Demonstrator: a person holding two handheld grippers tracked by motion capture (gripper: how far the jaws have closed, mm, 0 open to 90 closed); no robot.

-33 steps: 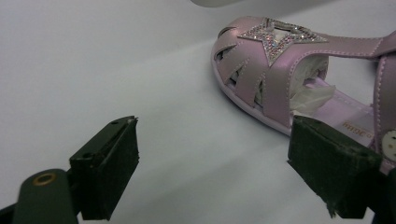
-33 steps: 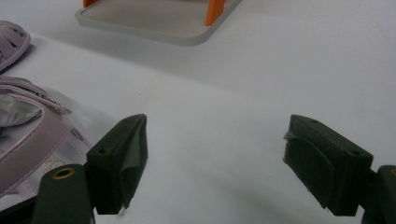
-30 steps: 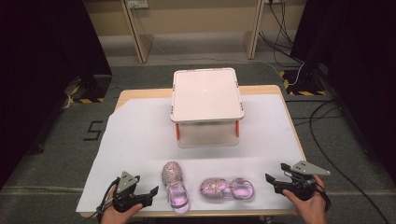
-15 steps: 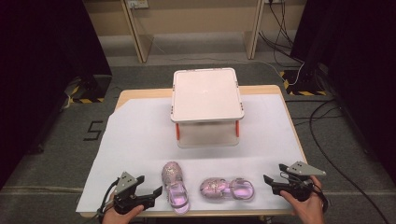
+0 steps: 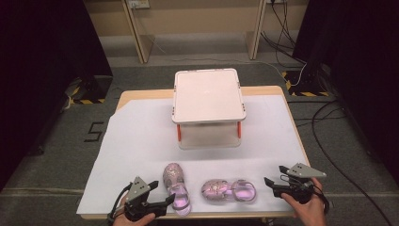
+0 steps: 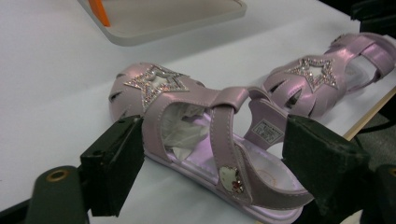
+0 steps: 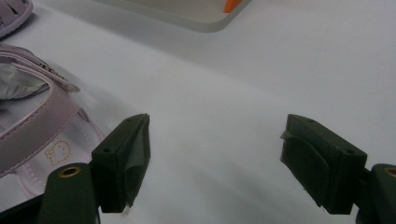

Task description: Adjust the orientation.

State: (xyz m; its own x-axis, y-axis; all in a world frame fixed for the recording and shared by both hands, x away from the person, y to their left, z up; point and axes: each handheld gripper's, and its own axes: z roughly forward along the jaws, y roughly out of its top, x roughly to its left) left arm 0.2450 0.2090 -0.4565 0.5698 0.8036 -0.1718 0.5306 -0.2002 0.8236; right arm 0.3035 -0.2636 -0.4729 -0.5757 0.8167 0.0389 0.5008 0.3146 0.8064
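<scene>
On the worktop (image 5: pixel 141 141), before the white stand (image 5: pixel 208 96), two pink sandals lay. The left gripper (image 5: pixel 162 203) had moved in on the left sandal (image 5: pixel 175 188), fingers just closing but still wide, straddling it untouched. The right gripper (image 5: pixel 272 182) waited open, empty, beside the right sandal (image 5: pixel 229 190).

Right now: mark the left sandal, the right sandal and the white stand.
left sandal (image 5: pixel 176 187), high view, on its star-decorated toe cap.
right sandal (image 5: pixel 228 190), high view, on its middle straps.
white stand (image 5: pixel 208 94), high view, on its top plate.
</scene>
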